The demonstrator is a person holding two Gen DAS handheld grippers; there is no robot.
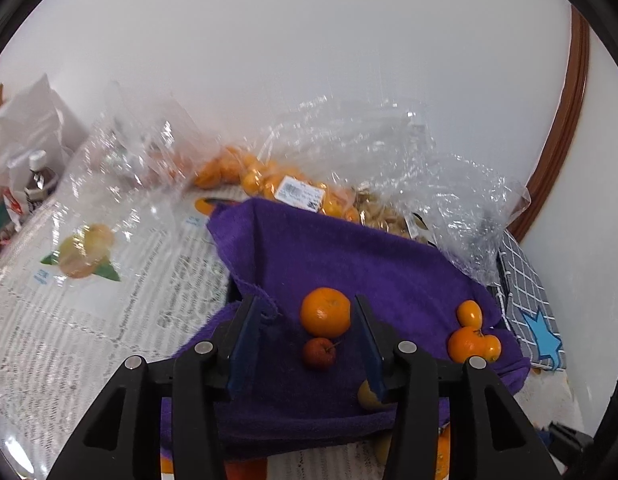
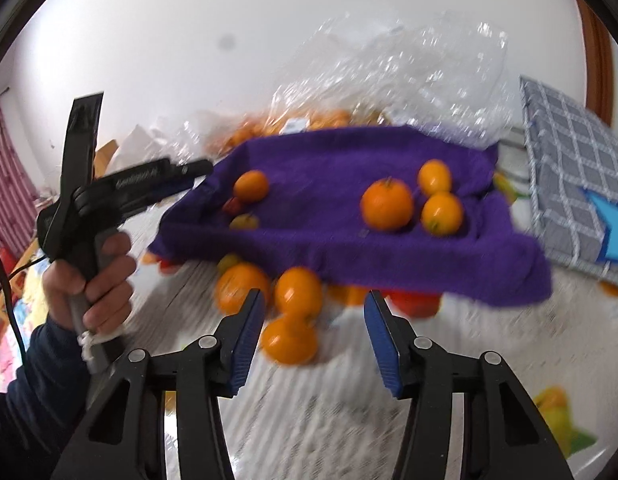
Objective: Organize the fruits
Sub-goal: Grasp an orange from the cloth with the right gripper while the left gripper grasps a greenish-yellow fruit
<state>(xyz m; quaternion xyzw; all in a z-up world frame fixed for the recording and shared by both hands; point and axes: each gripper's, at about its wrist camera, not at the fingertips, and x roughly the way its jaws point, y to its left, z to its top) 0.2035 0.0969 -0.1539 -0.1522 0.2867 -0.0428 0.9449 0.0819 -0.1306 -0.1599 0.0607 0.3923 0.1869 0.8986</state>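
Observation:
A purple towel (image 1: 349, 256) (image 2: 341, 168) carries several fruits. My left gripper (image 1: 305, 304) is open and empty above it, with a mandarin (image 1: 325, 312) and a small red fruit (image 1: 319, 353) between its fingers. A yellow-green fruit (image 1: 367, 396) lies by the right finger. Three more orange fruits (image 1: 471, 340) sit at the towel's right. My right gripper (image 2: 313, 300) is open and empty, low over loose oranges (image 2: 293, 320) in front of the towel. The left gripper's body (image 2: 121, 188), held by a hand, shows at the left in the right wrist view.
Clear plastic bags (image 1: 389, 152) with oranges (image 1: 245, 176) lie behind the towel. A printed tablecloth (image 1: 89, 300) covers the table. A grey checked cloth with a blue star (image 2: 581, 184) lies to the right. A bottle (image 1: 39, 180) and paper bags stand at the far left.

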